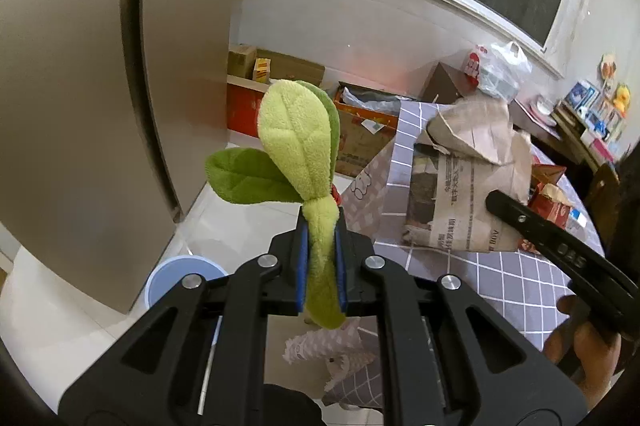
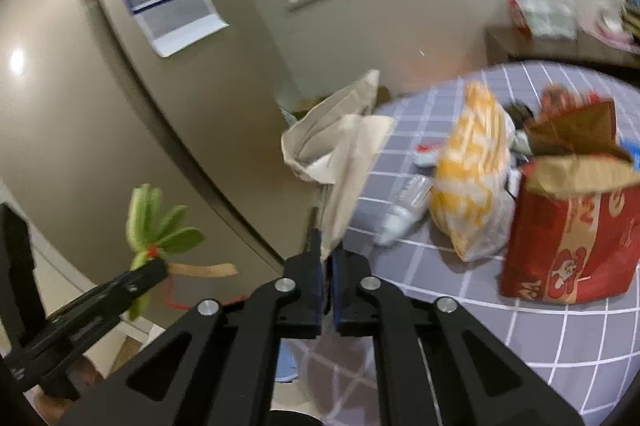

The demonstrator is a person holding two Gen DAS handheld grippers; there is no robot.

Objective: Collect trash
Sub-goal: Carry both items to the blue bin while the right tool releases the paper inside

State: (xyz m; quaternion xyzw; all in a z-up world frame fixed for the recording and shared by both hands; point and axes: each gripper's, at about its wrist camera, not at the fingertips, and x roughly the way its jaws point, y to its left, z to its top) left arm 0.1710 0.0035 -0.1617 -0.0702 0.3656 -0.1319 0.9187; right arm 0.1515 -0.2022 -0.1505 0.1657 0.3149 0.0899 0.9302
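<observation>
The left gripper clamps a plush leaf clear of the table, while the right gripper pinches the paper bag, likely to lift it as trash.

Fuzzy cloth leaf toy; creased matt paper bag; glossy fridge door

black plastic gripper, blue pads, silver screws
</observation>
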